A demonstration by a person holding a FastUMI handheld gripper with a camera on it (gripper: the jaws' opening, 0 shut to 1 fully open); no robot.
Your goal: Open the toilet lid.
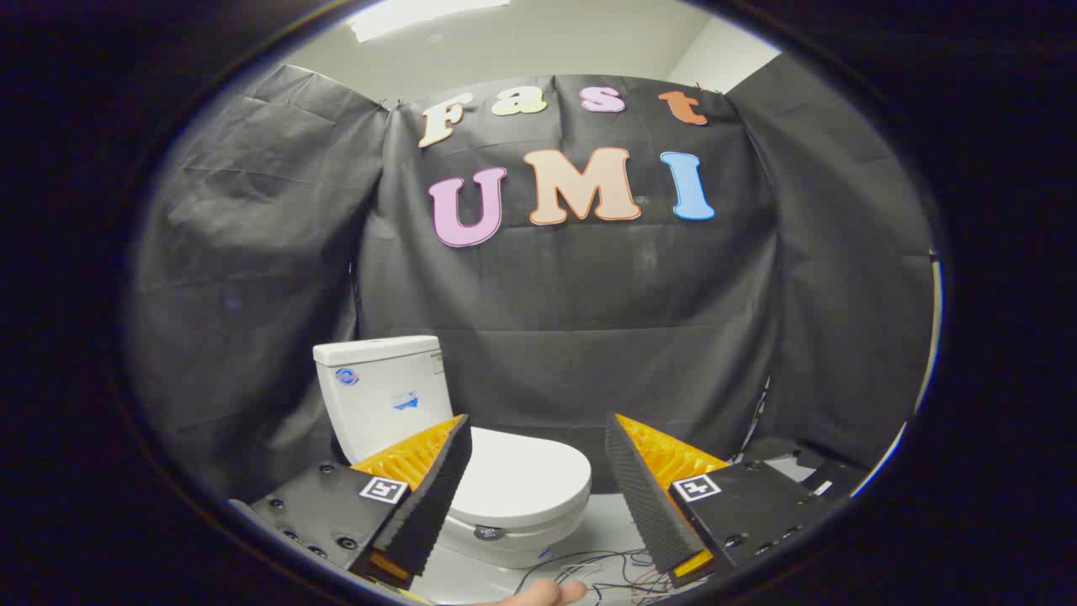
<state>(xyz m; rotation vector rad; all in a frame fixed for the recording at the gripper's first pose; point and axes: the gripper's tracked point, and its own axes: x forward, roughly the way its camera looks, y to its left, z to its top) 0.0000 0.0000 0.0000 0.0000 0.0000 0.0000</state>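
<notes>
The tool (534, 459) is held with its two fingers spread wide, nothing between them but open space. The left finger (425, 497) and the right finger (644, 497) both point forward toward the black cloth wall (572, 320) of the booth.

A small white toilet (471, 471) stands just ahead of the fingers, set off to the left of the gap's middle. Its lid (526, 480) lies flat down on the bowl, closed. The lid's near edge sits between the two fingers in the view, and the left finger overlaps the lid's left part, though whether it touches the lid cannot be told. The right finger is clear of the toilet, apart from the lid's right edge.

The tank (383, 391) rises behind the left finger, against the cloth wall, upright with its cover on.

Below the bowl, on the pale floor (606, 526), a tangle of thin wires (606, 568) lies between the fingers' bases. A fingertip of a person's hand (547, 593) shows beneath them, near the wires.
</notes>
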